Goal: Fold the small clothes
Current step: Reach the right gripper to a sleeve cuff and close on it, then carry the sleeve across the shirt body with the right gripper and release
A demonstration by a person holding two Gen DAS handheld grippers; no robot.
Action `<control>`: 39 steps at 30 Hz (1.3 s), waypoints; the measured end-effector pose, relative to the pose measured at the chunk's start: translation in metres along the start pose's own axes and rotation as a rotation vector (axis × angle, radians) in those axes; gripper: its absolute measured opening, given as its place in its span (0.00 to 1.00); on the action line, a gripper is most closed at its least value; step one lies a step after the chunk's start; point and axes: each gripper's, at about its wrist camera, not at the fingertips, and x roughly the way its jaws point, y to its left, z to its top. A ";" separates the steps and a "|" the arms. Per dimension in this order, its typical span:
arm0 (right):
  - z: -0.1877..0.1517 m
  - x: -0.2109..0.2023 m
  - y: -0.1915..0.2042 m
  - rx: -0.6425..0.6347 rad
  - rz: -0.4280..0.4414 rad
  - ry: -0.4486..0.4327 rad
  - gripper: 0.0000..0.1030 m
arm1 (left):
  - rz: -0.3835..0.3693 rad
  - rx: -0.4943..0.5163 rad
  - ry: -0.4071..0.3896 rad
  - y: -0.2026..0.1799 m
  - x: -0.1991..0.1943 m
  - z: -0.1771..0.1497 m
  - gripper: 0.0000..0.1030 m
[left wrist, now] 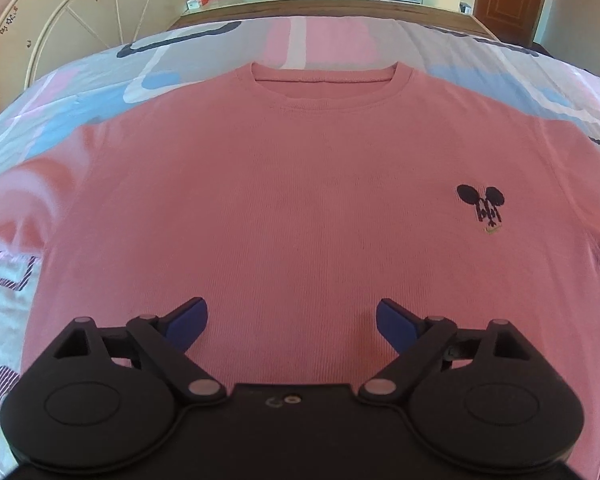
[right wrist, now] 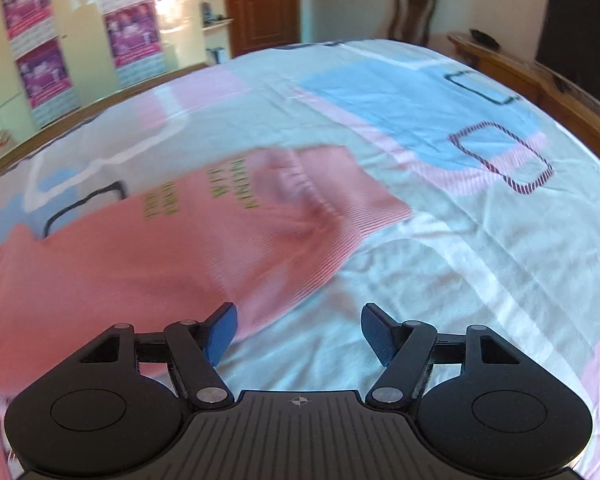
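A pink T-shirt lies flat and face up on the bed, collar at the far end, with a small dark mouse logo on its chest at the right. My left gripper is open and empty, hovering over the shirt's lower middle. In the right wrist view the shirt's sleeve lies spread toward the right, with green lettering near it. My right gripper is open and empty, its left finger over the shirt's edge and its right finger over the bedsheet.
The bedsheet is patterned in pink, blue and white. A wooden bed frame runs along the far side, with a round headboard at the left. A wooden chair and door stand beyond the bed.
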 end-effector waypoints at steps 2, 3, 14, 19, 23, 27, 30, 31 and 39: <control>0.005 0.008 -0.005 0.030 -0.004 0.002 0.67 | -0.013 -0.009 0.001 0.001 0.003 0.003 0.85; 0.008 0.012 -0.008 0.043 -0.005 0.004 0.67 | -0.020 -0.011 0.001 0.002 0.004 0.004 0.84; 0.031 0.035 -0.015 0.110 0.044 -0.004 0.11 | -0.034 -0.025 -0.001 0.009 0.010 0.008 0.78; 0.036 0.029 -0.008 0.088 0.059 -0.030 0.04 | -0.032 -0.028 0.036 0.013 0.014 0.008 0.64; 0.042 0.009 0.019 0.003 0.075 -0.104 0.04 | -0.056 -0.045 0.035 0.021 0.012 0.006 0.49; 0.041 -0.021 0.071 -0.118 0.147 -0.178 0.03 | -0.053 -0.051 0.021 0.030 0.007 0.006 0.48; 0.033 -0.045 0.123 -0.220 0.236 -0.218 0.03 | -0.051 -0.058 0.007 0.039 0.004 0.006 0.48; 0.028 -0.052 0.141 -0.252 0.273 -0.224 0.03 | -0.050 -0.057 0.003 0.043 0.003 0.007 0.48; -0.059 -0.095 0.291 -0.461 0.570 -0.144 0.03 | -0.066 -0.063 -0.008 0.075 0.008 0.012 0.48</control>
